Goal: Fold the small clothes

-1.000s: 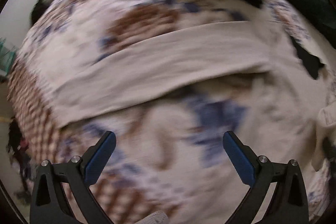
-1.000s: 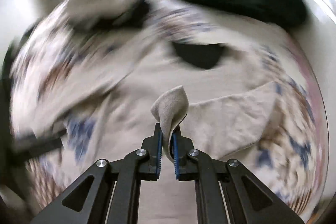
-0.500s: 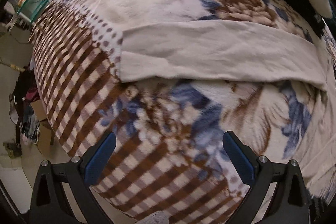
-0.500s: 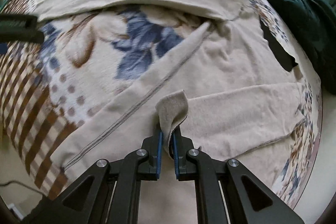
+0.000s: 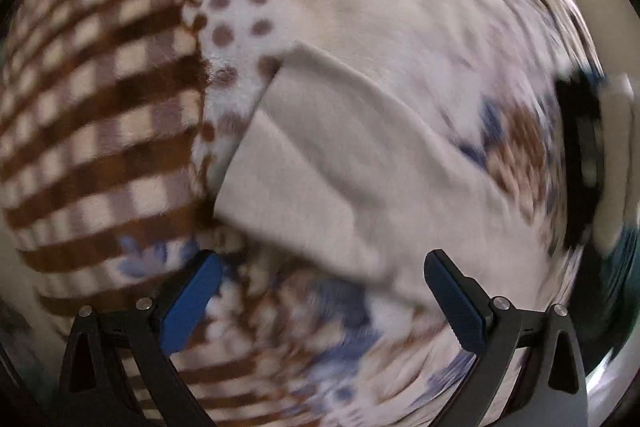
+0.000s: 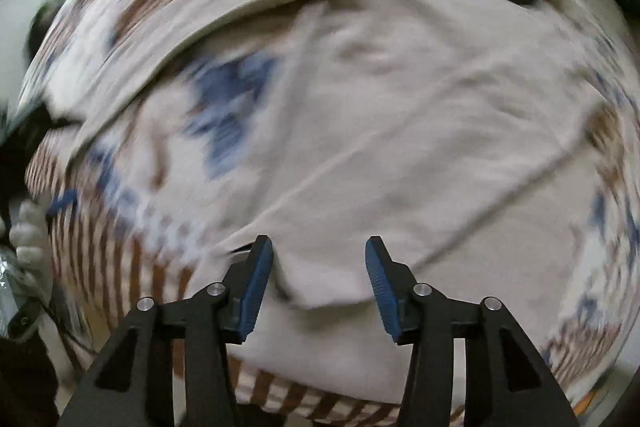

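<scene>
Both grippers open over beige garment [image 6: 400, 131]
Right gripper [image 6: 320, 277] fingers just opened, fold released; soft, limp, so we pinch at the sleeve end [image 5: 280, 171]; left gripper [image 5: 320, 299] empty

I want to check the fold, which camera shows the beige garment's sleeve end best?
The left wrist view: the sleeve end lies fairly sharp against the patterned blanket. The right wrist view shows the beige garment whole but blurred.

Flat beige garment [image 6: 400, 131] on the blanket [image 5: 100, 107]; nothing upright blocks passage.
</scene>
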